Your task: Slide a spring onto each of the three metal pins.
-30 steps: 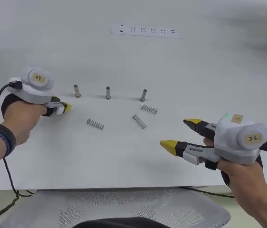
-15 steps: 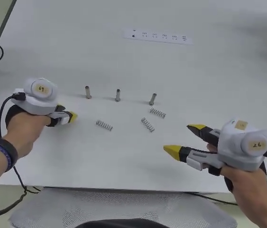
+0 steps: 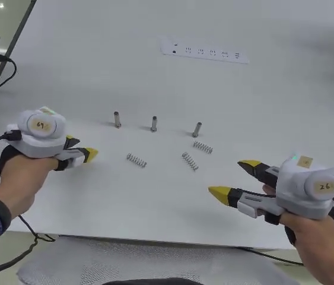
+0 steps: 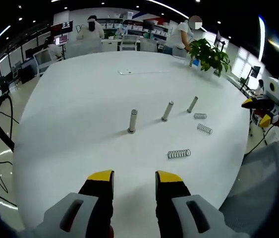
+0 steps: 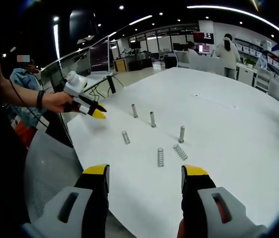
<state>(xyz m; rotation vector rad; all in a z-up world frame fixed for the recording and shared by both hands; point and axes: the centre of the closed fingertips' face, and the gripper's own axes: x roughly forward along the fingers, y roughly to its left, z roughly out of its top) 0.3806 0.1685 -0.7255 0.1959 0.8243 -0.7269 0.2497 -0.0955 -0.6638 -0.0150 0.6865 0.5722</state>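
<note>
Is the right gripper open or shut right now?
Open. The right gripper has its yellow-tipped jaws wide apart in its own view, with nothing held between them.

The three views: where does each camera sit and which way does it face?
Head view: on the headset, looking down at table, pins, springs; left hand, right hand show.
Left gripper view: on the left claw, facing the pins; own jaws below.
Right gripper view: on the right claw, facing the springs; own jaws below.
Shared: all show the pins.
</note>
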